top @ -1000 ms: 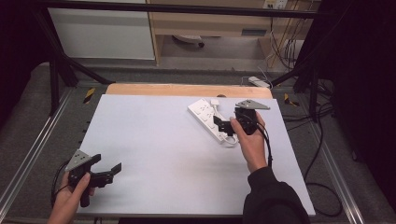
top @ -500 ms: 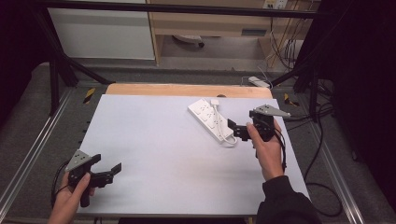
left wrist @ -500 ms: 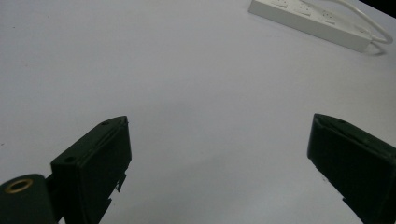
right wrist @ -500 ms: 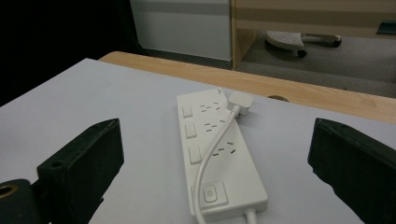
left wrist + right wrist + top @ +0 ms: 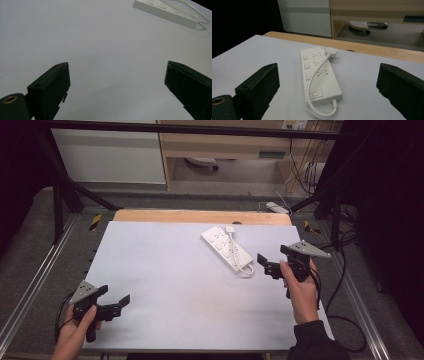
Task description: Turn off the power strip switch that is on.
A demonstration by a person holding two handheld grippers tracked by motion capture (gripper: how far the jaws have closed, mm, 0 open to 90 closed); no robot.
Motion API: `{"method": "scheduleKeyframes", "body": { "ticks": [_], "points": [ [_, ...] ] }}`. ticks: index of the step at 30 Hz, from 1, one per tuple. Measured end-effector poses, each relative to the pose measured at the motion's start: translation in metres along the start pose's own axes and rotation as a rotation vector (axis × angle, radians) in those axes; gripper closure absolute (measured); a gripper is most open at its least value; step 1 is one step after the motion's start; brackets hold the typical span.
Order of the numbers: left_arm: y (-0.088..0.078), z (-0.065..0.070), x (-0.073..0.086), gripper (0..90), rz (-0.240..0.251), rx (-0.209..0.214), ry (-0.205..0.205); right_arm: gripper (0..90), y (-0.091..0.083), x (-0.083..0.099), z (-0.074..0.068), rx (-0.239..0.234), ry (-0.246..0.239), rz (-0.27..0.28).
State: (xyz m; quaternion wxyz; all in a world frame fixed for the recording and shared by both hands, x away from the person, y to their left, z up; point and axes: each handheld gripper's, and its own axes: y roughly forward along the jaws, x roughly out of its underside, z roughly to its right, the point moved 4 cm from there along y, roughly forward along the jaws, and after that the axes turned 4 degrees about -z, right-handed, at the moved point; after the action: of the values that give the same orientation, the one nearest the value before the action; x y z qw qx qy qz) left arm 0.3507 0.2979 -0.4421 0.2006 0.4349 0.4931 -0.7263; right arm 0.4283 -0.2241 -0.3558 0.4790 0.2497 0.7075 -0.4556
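A white power strip lies at an angle on the white table top, right of centre toward the back. Its own cord loops from the near end and its plug sits in a far socket. My right gripper is held just right of the strip's near end, open and empty, apart from it. Seen along that gripper's jaws, the strip lies a short way ahead of my right gripper. My left gripper hovers open and empty at the front left corner. From my left gripper, the strip lies far off.
A wooden strip borders the table's back edge. Metal rails run along both sides. Cables hang off the right side, and a second white strip lies on the floor behind. A cabinet stands beyond.
My right gripper has drawn back from the power strip, moving right and toward the person, and stands clear of it. The strip and the left gripper have stayed put.
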Motion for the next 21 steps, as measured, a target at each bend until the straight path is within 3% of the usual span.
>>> {"method": "scheduleKeyframes", "body": {
  "ticks": [12,21],
  "points": [
    [-0.001,0.0,-0.001,6.3,0.008,0.004,-0.001,5.1,-0.015,0.036,0.009,0.039,-0.034,0.056],
    [0.0,0.001,-0.001,6.3,0.01,0.007,0.002,5.1,-0.002,0.081,0.015,0.025,-0.024,0.017]
  ]
}}
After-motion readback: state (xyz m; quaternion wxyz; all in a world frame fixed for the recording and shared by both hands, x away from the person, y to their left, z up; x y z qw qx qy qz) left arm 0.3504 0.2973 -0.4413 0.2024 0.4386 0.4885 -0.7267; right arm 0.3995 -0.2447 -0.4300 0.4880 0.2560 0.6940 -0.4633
